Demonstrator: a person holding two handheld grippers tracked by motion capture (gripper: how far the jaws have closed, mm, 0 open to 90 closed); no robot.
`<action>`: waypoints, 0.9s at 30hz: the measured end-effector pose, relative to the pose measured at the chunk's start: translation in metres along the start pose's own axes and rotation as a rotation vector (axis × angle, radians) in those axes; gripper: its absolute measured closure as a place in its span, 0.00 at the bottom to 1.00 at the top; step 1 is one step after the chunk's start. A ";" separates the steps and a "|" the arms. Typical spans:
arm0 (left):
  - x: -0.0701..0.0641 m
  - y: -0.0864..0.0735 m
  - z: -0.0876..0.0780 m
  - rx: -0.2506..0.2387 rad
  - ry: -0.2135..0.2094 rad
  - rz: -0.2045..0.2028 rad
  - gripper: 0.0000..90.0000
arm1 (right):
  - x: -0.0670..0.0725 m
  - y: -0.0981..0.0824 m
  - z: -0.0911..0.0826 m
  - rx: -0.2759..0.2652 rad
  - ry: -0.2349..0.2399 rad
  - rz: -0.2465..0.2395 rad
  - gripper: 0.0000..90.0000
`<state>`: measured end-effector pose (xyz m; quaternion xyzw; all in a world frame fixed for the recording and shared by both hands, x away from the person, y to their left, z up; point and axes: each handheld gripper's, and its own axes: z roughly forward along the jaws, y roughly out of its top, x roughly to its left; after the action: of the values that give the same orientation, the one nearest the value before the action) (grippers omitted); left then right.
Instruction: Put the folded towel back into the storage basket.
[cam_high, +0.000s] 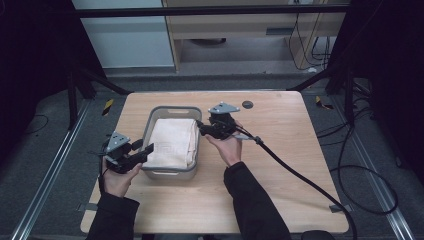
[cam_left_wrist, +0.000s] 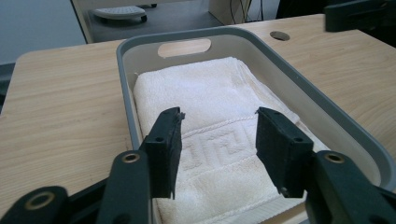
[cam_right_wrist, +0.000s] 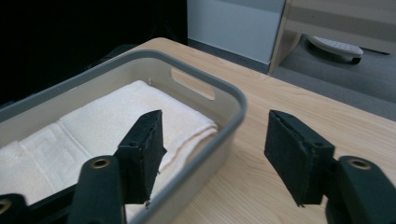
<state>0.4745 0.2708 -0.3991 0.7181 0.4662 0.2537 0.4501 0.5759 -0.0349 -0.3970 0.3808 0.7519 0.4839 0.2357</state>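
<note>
A folded cream towel with a key-pattern band lies flat inside a grey plastic basket in the middle of the wooden table. My left gripper hovers at the basket's near left corner, open, its jaws above the towel with nothing between them. My right gripper is at the basket's right wall, open and straddling the rim, with one jaw over the towel and one over the tabletop.
A thick black cable trails from the right gripper across the table to the right. A round grommet hole sits near the table's far edge. Black frame posts stand at the far corners.
</note>
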 end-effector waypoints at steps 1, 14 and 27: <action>-0.001 0.000 0.000 -0.002 0.001 0.004 0.55 | 0.000 0.000 0.000 0.000 0.000 0.000 0.41; -0.006 -0.006 -0.006 -0.018 0.005 0.037 0.38 | -0.048 -0.027 -0.080 -0.014 0.012 0.034 0.20; 0.001 -0.027 -0.022 -0.025 0.020 0.044 0.31 | -0.087 -0.090 -0.131 -0.013 -0.016 0.092 0.12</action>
<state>0.4459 0.2852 -0.4129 0.7201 0.4514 0.2766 0.4487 0.5024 -0.1982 -0.4243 0.4173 0.7285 0.4959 0.2218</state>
